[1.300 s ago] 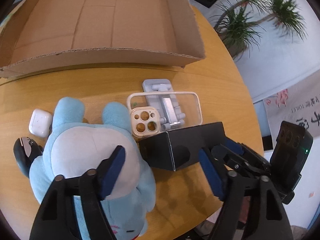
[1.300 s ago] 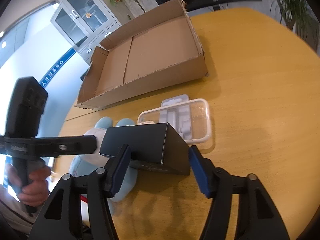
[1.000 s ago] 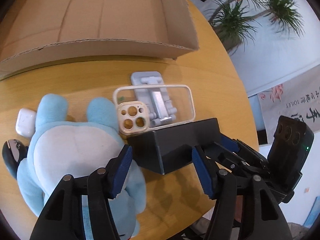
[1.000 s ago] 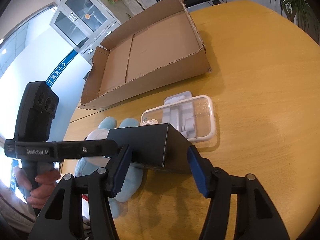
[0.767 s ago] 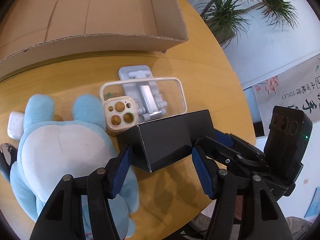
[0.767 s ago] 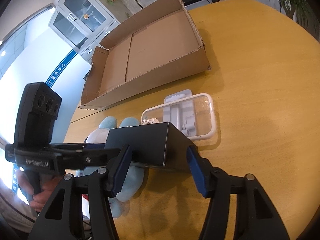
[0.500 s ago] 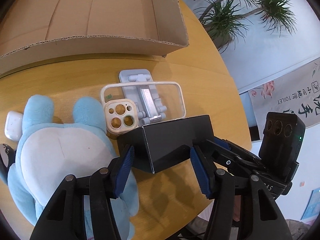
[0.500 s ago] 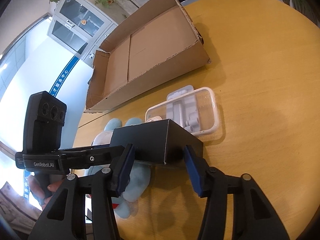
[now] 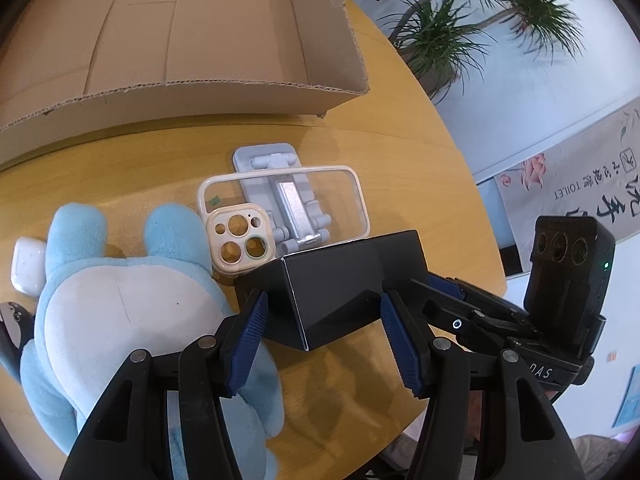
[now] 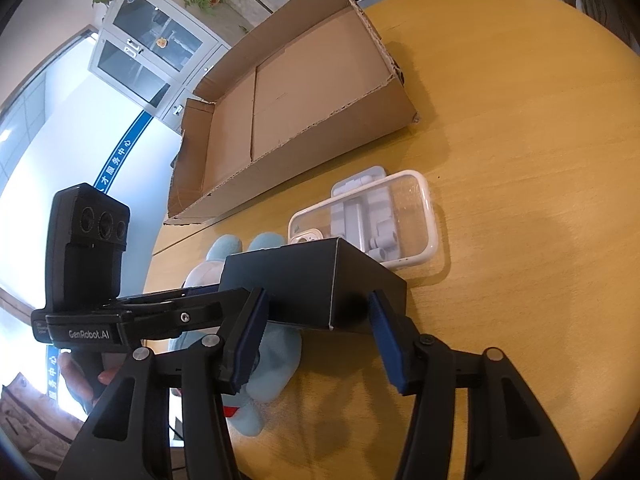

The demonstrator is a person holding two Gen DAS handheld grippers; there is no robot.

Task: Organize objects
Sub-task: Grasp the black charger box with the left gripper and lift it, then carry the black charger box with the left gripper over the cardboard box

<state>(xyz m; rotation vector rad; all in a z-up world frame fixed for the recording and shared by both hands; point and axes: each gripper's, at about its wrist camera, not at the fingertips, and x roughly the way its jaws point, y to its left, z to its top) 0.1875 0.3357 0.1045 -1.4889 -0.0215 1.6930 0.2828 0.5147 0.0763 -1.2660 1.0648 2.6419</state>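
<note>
A black rectangular box (image 9: 340,280) is held between both grippers, just above the wooden table (image 9: 400,168) and the blue plush toy (image 9: 120,320). My left gripper (image 9: 322,320) is shut on one end, blue pads pressed on its sides. My right gripper (image 10: 316,320) is shut on the other end of the black box (image 10: 312,280). Each gripper shows in the other's view, the right one (image 9: 460,308) coming in from the right, the left one (image 10: 180,312) from the left. An open cardboard box (image 9: 180,108) lies beyond, with nothing seen in it.
A clear phone case (image 9: 352,184) lies over a grey phone stand (image 9: 288,200) behind the black box. A white earbud case (image 9: 26,264) and a dark object (image 9: 10,328) sit left of the plush. The table edge curves near right; a potted plant (image 9: 460,32) stands past it.
My left gripper slid right from over the plush toy to the black box. Both pairs of jaws narrowed onto the box, which now sits slightly higher and tilted.
</note>
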